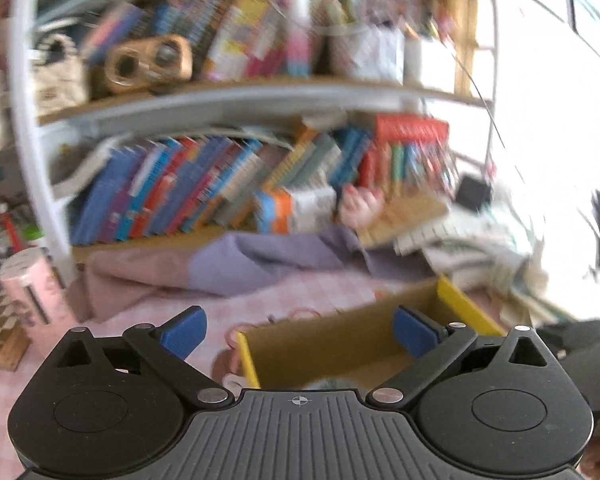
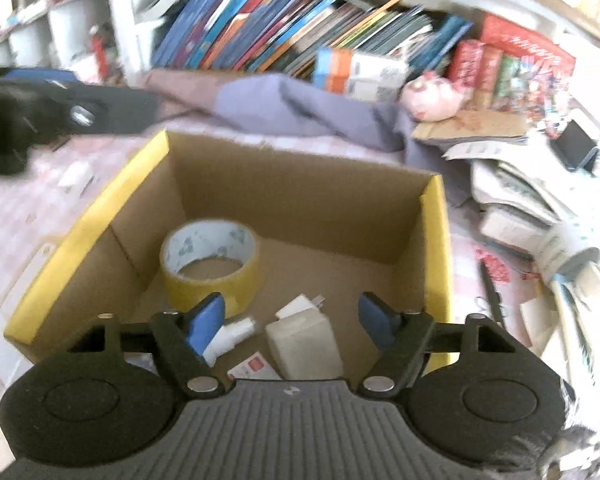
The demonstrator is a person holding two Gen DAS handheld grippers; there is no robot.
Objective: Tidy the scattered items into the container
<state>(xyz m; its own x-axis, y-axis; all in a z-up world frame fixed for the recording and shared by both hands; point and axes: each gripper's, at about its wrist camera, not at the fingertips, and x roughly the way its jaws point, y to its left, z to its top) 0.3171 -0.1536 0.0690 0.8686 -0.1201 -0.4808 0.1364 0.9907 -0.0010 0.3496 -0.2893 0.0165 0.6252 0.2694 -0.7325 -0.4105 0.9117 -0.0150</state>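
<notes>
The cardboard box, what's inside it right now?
Inside the cardboard box: a tape roll, a white charger plug, a small white bottle and a red-and-white card. The right gripper covers the near floor.

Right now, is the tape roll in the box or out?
In. The tape roll lies flat on the floor of the box, near its left wall.
</notes>
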